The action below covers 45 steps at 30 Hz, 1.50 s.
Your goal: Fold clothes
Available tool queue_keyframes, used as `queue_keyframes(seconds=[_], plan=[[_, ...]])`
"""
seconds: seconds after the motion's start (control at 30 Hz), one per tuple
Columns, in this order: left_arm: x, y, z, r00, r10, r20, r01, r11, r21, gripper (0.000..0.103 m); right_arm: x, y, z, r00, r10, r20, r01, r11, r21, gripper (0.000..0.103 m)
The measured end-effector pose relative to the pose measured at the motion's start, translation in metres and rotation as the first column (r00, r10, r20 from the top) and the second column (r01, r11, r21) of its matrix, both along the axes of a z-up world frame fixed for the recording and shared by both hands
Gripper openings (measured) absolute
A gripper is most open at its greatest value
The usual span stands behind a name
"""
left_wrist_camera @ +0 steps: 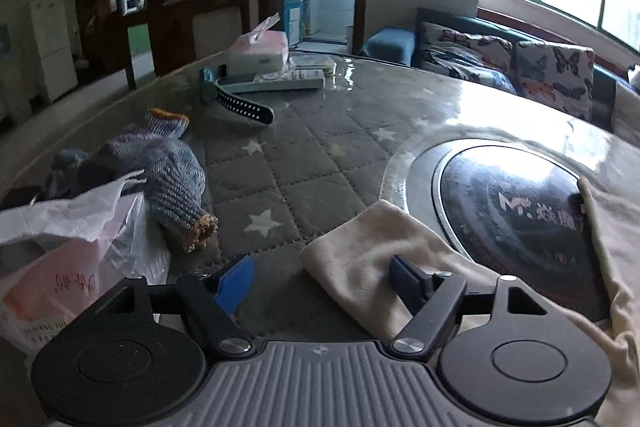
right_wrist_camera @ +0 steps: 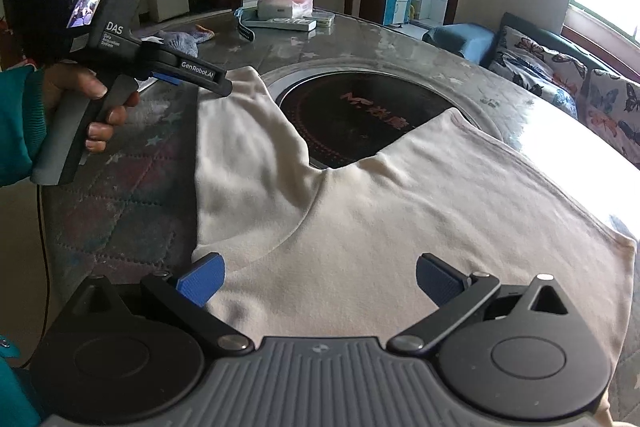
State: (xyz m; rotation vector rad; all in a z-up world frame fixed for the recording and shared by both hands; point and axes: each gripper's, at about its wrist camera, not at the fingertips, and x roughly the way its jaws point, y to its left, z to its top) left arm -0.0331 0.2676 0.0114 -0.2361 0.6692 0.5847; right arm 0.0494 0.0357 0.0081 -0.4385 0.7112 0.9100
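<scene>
Risk 1: the left gripper [left_wrist_camera: 322,277] may pinch only 1 layer at the sleeve end [left_wrist_camera: 352,247], or skid the fabric across the slick clear table cover [left_wrist_camera: 360,75], because its jaws straddle just the sleeve's edge. The right finger sits over the cloth and the left finger over bare quilted mat [left_wrist_camera: 280,187]. Risk 2: a lift from here could drag the whole cream shirt [right_wrist_camera: 360,227], since nothing pins the body.

Left gripper: jaws partly open, nothing clamped; no pad visibly presses the cloth. Right gripper [right_wrist_camera: 320,279]: jaws wide apart, empty, poised over the shirt's lower body (contact with the fabric cannot be judged).

Position: the shirt lies flat on the round table, its 2 sleeves spread toward the dark inset hob [right_wrist_camera: 352,107]. The left sleeve end lies directly beneath the left gripper's tips; the hand [right_wrist_camera: 92,99] holds that tool from the table's left side.
</scene>
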Motion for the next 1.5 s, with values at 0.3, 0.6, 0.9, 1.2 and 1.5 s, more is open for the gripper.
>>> queue_keyframes(seconds=[0.3,0.6,0.9,1.2,1.5], plan=[[-0.002,0.002,0.002,1.0,0.011,0.027,-0.011,1.0,0.018,0.047,-0.002,-0.005,0.001,1.0,-0.016,0.002,0.016,1.0,0.02,0.103],[-0.004,0.001,0.002,0.999,0.01,0.03,-0.011,1.0,0.029,0.05,0.0,-0.009,-0.001,0.999,-0.038,-0.004,0.038,0.999,0.024,0.103],[-0.005,0.003,0.006,0.997,-0.044,0.06,0.046,0.999,-0.022,0.014,0.0,-0.008,-0.001,0.999,-0.041,-0.027,0.042,0.998,0.036,0.096],[-0.018,-0.029,0.038,0.976,-0.158,0.153,0.168,0.984,-0.053,0.007,0.004,-0.022,0.008,0.996,-0.078,-0.048,0.081,0.994,0.069,0.089],[-0.032,-0.1,0.081,0.894,-0.361,0.266,0.387,0.921,-0.05,0.007,0.013,-0.055,0.017,0.982,-0.161,-0.101,0.174,0.975,0.141,0.081]])
